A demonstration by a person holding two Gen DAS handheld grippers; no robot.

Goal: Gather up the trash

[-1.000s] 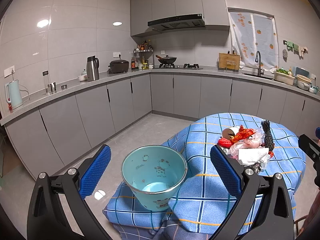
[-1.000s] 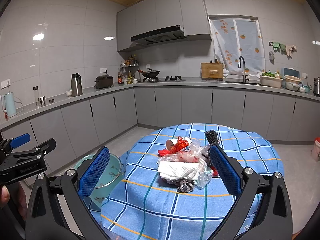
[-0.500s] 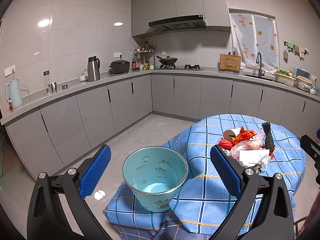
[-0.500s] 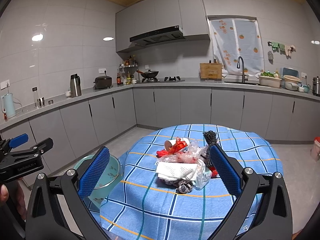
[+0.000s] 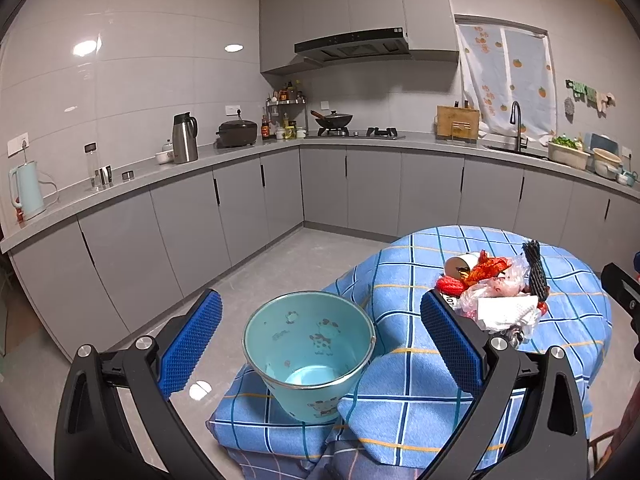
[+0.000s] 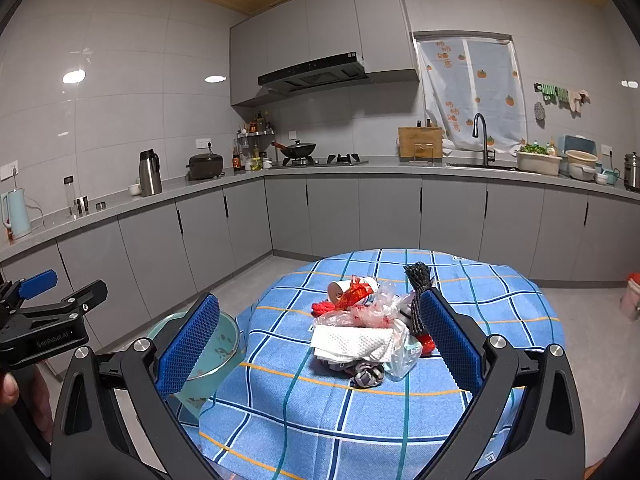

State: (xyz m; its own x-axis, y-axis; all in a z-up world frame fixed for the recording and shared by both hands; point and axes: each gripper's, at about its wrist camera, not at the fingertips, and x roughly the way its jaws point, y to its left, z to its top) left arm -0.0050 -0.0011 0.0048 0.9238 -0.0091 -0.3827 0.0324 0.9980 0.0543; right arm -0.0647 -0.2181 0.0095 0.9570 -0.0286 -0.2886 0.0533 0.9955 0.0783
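Note:
A pile of trash (image 6: 372,320) lies in the middle of the round table: a white paper towel (image 6: 352,342), clear plastic bags, a red wrapper, a tipped paper cup (image 6: 336,290) and black netting (image 6: 418,284). The same pile of trash (image 5: 496,292) shows at the right of the left wrist view. A teal bucket (image 5: 310,346) stands on a lower cloth-covered seat beside the table, empty inside. My left gripper (image 5: 320,340) is open, its fingers on either side of the bucket, short of it. My right gripper (image 6: 320,340) is open in front of the pile, holding nothing.
The blue checked tablecloth (image 6: 500,308) drapes over the table edge. Grey kitchen cabinets (image 5: 360,192) and a countertop with a kettle, thermos and stove run along the far walls. Grey floor (image 5: 280,264) lies between table and cabinets. A red-lidded bin (image 6: 631,294) stands at far right.
Both views have shifted slightly; the left gripper has eased back a little from the bucket. Both grippers stay open and the trash has not moved.

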